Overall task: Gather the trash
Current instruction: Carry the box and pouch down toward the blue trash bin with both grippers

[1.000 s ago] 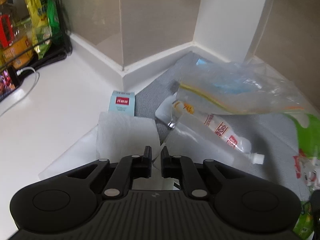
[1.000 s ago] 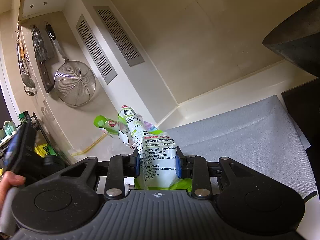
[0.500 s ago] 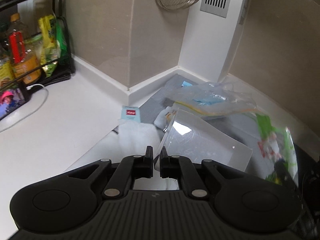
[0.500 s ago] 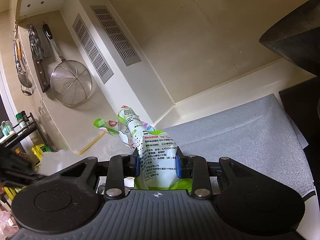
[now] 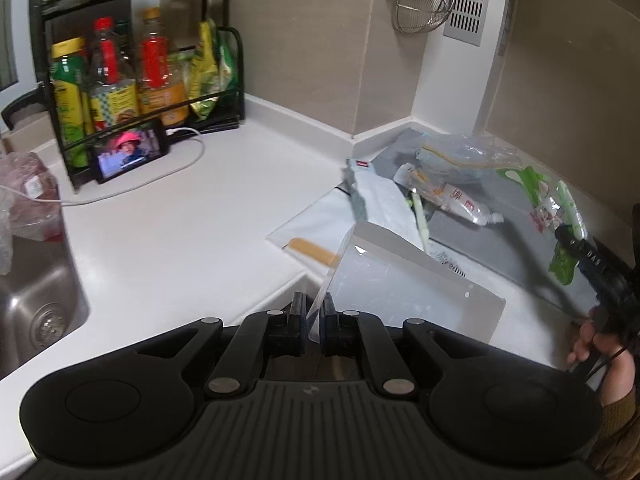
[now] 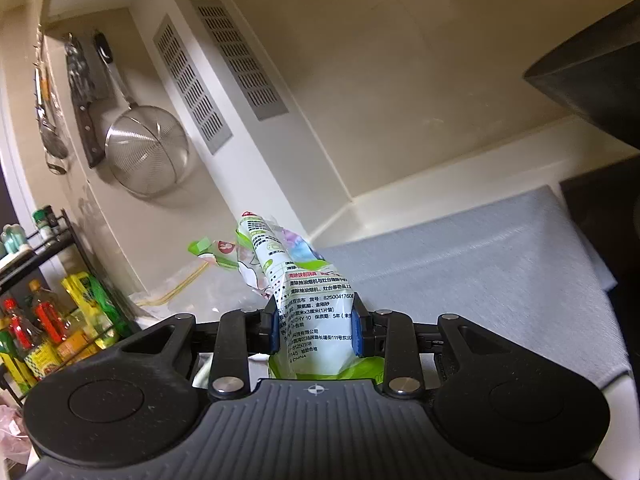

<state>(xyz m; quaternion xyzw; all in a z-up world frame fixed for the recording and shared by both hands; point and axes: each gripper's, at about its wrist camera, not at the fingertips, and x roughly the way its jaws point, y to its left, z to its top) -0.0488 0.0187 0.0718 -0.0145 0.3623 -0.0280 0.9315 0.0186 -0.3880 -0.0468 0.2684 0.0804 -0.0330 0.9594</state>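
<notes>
My left gripper is shut on a corner of a clear flat plastic pouch, which hangs lifted above the white counter edge. Behind it lie more trash: a white paper sheet, a squeezed tube with red print, a clear zip bag and a small blue carton. My right gripper is shut on a green-and-white printed wrapper, held up over the grey mat. In the left wrist view that wrapper shows at the right, held by the other gripper.
A steel sink lies at the left, with a pink plastic bag beside it. A black rack of bottles and a phone on a white cable stand at the back. A strainer and a cleaver hang on the wall.
My left gripper has pulled back and up from the trash pile, carrying the clear pouch off the counter; sink and rack have come into view. The right gripper stays still with its wrapper.
</notes>
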